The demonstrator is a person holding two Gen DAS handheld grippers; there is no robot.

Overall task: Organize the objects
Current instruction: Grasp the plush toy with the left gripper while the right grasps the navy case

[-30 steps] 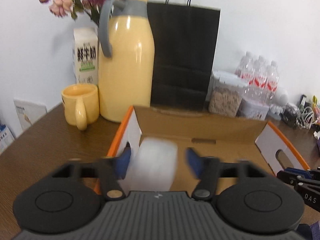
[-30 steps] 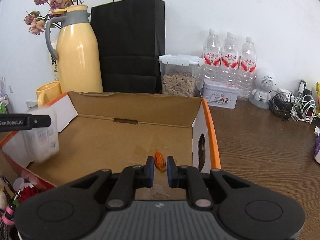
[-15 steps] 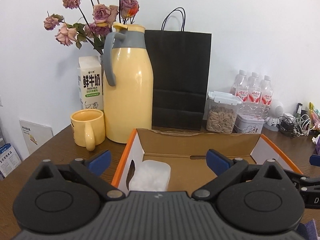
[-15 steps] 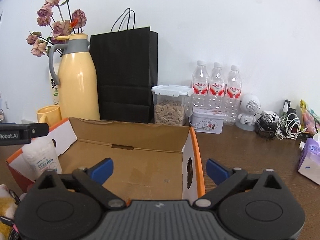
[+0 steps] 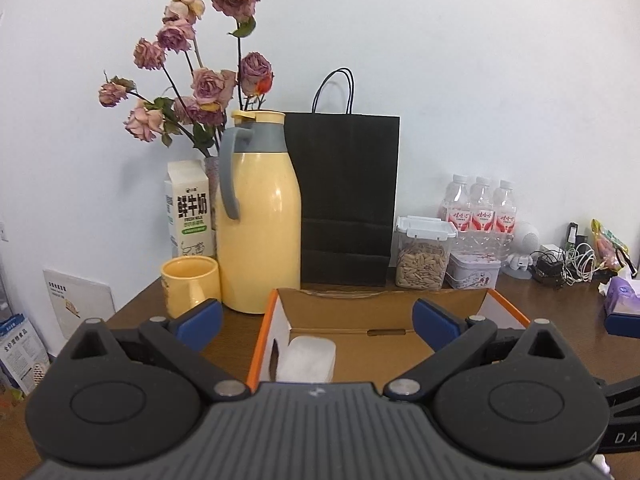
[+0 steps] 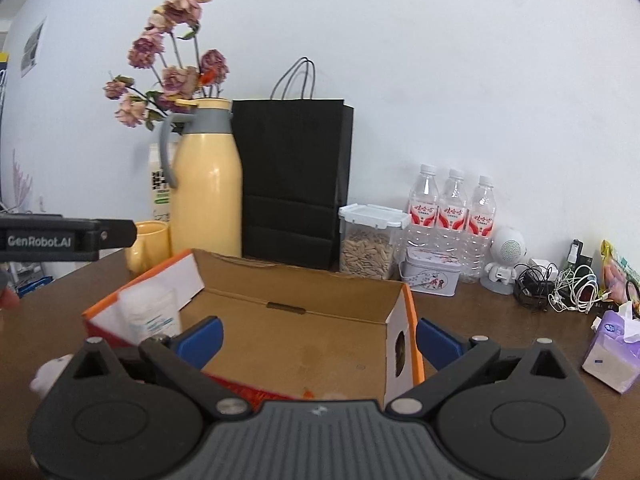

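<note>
An open cardboard box (image 5: pixel 380 306) with orange edges lies on the brown table. A white translucent pack (image 5: pixel 306 360) stands at its left end, free of any finger. My left gripper (image 5: pixel 318 320) hangs open above the box's near edge, with nothing between its blue pads. In the right wrist view the same box (image 6: pixel 304 294) holds the white pack (image 6: pixel 150 314) and a small orange item (image 6: pixel 307 393) on its floor. My right gripper (image 6: pixel 319 340) hovers over the box's near side. Its jaws are opening, wide apart, with nothing between them.
Along the wall stand a yellow thermos (image 5: pixel 260 232), a yellow mug (image 5: pixel 190 286), a milk carton (image 5: pixel 188 208), a black paper bag (image 5: pixel 346 200), a seed jar (image 5: pixel 422 254) and water bottles (image 5: pixel 478 210). Cables (image 6: pixel 560 286) and a purple tissue pack (image 6: pixel 612 348) lie right.
The left gripper let go of the white pack and the right one released the small orange item. Both jaws spread wide, and both grippers drew back and up from the box.
</note>
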